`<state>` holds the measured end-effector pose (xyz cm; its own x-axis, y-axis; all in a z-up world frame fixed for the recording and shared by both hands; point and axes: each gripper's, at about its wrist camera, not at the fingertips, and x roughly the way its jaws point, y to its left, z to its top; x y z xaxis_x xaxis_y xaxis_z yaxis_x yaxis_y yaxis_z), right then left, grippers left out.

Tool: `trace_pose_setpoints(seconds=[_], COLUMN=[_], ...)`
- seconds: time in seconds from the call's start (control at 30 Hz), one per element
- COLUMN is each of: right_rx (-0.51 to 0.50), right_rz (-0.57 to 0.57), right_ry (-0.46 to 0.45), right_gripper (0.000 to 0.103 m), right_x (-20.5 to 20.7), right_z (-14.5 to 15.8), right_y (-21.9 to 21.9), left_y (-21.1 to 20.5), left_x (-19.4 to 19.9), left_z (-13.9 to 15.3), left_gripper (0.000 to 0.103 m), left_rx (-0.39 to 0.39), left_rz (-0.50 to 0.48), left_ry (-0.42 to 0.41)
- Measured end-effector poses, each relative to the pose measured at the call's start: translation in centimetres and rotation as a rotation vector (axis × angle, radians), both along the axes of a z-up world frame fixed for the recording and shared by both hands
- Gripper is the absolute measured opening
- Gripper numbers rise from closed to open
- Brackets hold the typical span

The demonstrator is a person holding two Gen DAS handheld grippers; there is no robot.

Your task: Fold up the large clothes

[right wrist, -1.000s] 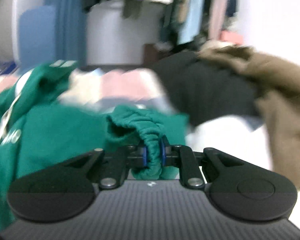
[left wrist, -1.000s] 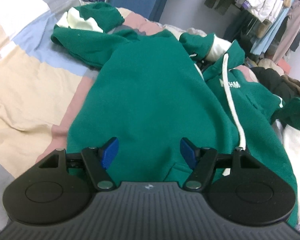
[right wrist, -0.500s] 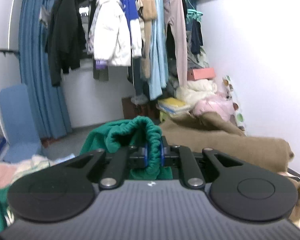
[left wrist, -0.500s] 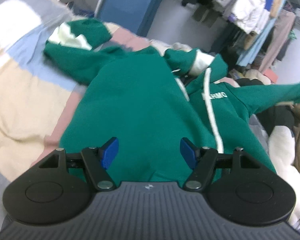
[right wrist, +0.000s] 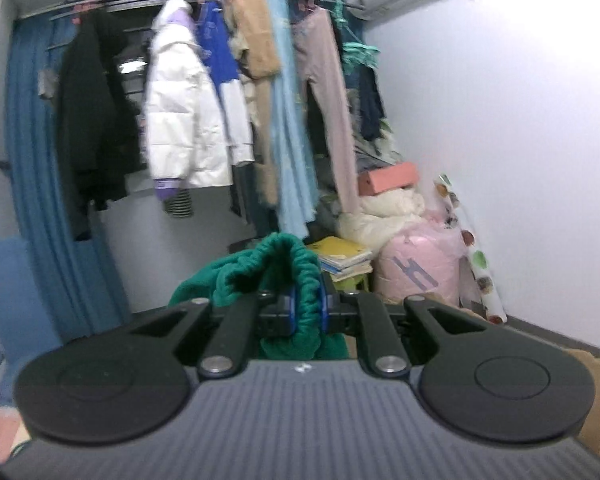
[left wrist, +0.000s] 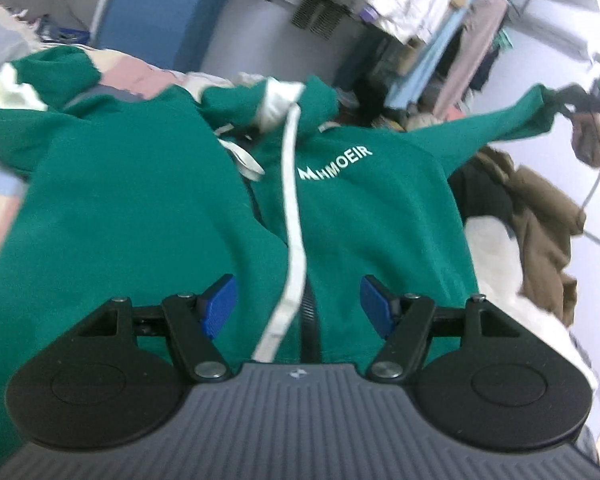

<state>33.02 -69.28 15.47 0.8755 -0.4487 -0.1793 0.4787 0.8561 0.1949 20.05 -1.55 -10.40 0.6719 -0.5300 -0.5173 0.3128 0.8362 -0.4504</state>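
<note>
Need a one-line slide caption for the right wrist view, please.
Right gripper shut on the green hoodie's ribbed cuff, lifted toward a rail of hanging clothes.

Green hoodie (left wrist: 148, 200), white lettering (left wrist: 336, 166) mid-frame, white drawstring (left wrist: 294, 220), cream sleeve lining (left wrist: 278, 102). My left gripper (left wrist: 298, 308): black arms, blue pads (left wrist: 220, 306). My right gripper (right wrist: 306, 312): blue pads clamping a green ribbed cuff (right wrist: 306, 280). Upper frame: black coat (right wrist: 92, 120), white puffer jacket (right wrist: 184, 120), pale blue garment (right wrist: 290, 140), blue curtain (right wrist: 32, 160). Lower right: pink bag (right wrist: 420, 264).
</note>
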Motion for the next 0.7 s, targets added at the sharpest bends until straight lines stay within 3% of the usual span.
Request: trace_pose_setpoints(seconds=[0.07, 0.2, 0.33, 0.43, 0.53, 0.63, 0.7], right_rx=[0.001, -0.010, -0.022, 0.017, 0.003, 0.000, 0.030], right_rz=[-0.021, -0.058, -0.064, -0.065, -0.025, 0.017, 0.044], right_ry=[0.008, 0.012, 0.076, 0.122, 0.106, 0.080, 0.082], right_gripper=[0.014, 0.014, 0.014, 0.014, 0.015, 0.023, 0.049], right_x=[0.9, 1.5, 2.4, 2.7, 1.8, 0.3, -1.1], right_z=[-0.8, -2.8, -7.2, -10.6, -13.3, -14.2, -14.2], right_y=[-1.5, -3.9, -5.7, -7.1, -6.9, -6.1, -5.5], left_y=[-1.1, -2.7, -3.9, -4.3, -4.0, -4.1, -4.3], left_x=[0.7, 2.4, 4.0, 4.6, 5.0, 4.6, 4.1], left_z=[-1.1, -3.7, -6.0, -6.4, -6.1, -5.4, -4.6], left_gripper=[0.073, 0.073, 0.073, 0.073, 0.073, 0.073, 0.073], left_rx=[-0.004, 0.071, 0.136, 0.159, 0.154, 0.150, 0.152], left_rz=[-0.026, -0.033, -0.017, -0.018, -0.015, -0.010, -0.011], left_ry=[0.029, 0.083, 0.147, 0.161, 0.162, 0.153, 0.139])
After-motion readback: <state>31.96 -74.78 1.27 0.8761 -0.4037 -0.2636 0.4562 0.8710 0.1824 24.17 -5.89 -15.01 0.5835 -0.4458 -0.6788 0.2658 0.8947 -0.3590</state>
